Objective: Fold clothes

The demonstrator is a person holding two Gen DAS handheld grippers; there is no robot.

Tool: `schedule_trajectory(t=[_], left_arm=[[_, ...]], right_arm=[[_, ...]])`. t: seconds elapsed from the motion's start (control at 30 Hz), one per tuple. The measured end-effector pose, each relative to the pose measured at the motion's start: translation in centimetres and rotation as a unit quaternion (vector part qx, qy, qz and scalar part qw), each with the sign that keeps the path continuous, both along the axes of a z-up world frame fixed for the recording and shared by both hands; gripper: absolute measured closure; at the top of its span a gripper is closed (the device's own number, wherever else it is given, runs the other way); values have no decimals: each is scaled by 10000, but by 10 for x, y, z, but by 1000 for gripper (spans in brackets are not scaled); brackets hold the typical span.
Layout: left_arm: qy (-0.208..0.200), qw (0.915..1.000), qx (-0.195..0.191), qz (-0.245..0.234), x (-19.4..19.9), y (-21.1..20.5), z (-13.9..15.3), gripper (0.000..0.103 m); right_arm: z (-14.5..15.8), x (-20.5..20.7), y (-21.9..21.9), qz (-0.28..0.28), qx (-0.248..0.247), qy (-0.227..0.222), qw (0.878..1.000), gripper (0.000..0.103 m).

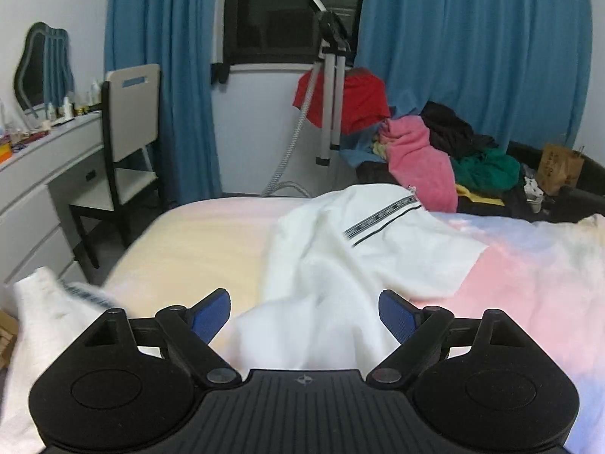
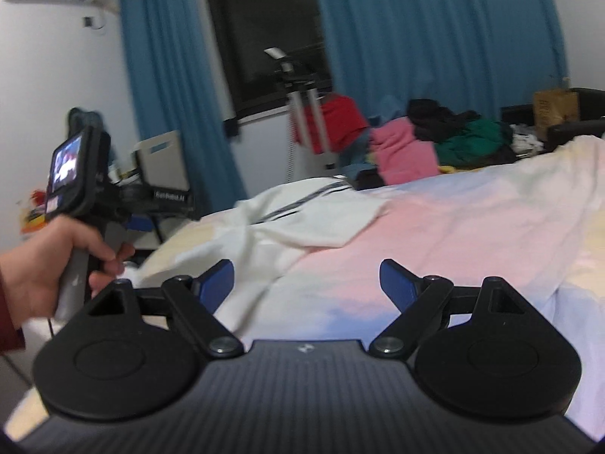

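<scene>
White, rumpled cotton garment with a striped band [image 1: 351,265] lies on the pastel bed [image 1: 196,242], stretching away ahead. Left tongs [image 1: 304,316] hover over its near end, nearer than the right tongs [image 2: 307,283]. Both pairs gape, empty.

The left gripper [image 1: 304,316] is held with its blue-padded jaws spread wide and nothing between them, tipped somewhat downward. The right gripper [image 2: 307,282] is likewise agape and empty, pointing closer to level. At the left edge of the right wrist view the person's left hand [image 2: 49,265] wraps the handle of its device, fingers [image 2: 109,261] curled round the front, a dark red sleeve at the wrist.
</scene>
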State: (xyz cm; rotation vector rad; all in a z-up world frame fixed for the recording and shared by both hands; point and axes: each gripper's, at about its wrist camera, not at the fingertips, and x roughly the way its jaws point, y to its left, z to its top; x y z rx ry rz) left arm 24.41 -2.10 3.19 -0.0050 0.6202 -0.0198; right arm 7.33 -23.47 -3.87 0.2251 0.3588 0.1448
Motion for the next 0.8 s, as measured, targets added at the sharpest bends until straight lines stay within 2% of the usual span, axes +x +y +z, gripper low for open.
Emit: schedule_trajectory(t=[0.13,0.23,0.37,0.4,0.43,0.47,0.5,0.53,0.6,0.67,0.73,0.8], left_arm=[[132,9997,125,157,87,-14,-26,19],[282,9985,246,393,147,-23,-45,26],[500,9969,-204,568,206,-21,-59,35],[546,9967,-203,564,214,-22,-63,38],[609,9966,-117,548,219,-25,-67,49],[673,9963,-31,532,224,-28,-71,65],[736,9959,55,515,230,-31,-75,73],[798,9956,120,484,232,-33,-77,89],[706,9967,163,380,223,-39,-75,93],[391,9988,212,225,206,-46,-64,95],[-18,9995,270,-141,174,-55,-43,97],[-412,9967,395,-575,137,-71,-20,97]], right_arm=[[-27,31,-18,-189,-48,110,9997,17],[-42,64,-28,-325,44,151,9993,17],[-66,83,-47,-364,254,334,9985,17],[-71,89,-49,-375,294,410,9980,17],[-77,94,-52,-387,334,486,9975,17],[-82,99,-54,-404,403,576,9967,17],[-86,101,-56,-423,478,652,9958,17],[-89,103,-57,-423,557,694,9951,17],[-88,99,-57,-447,598,640,9952,17],[-86,94,-57,-490,556,565,9956,17],[-82,87,-57,-556,487,461,9962,17],[-77,78,-58,-627,471,349,9963,17]])
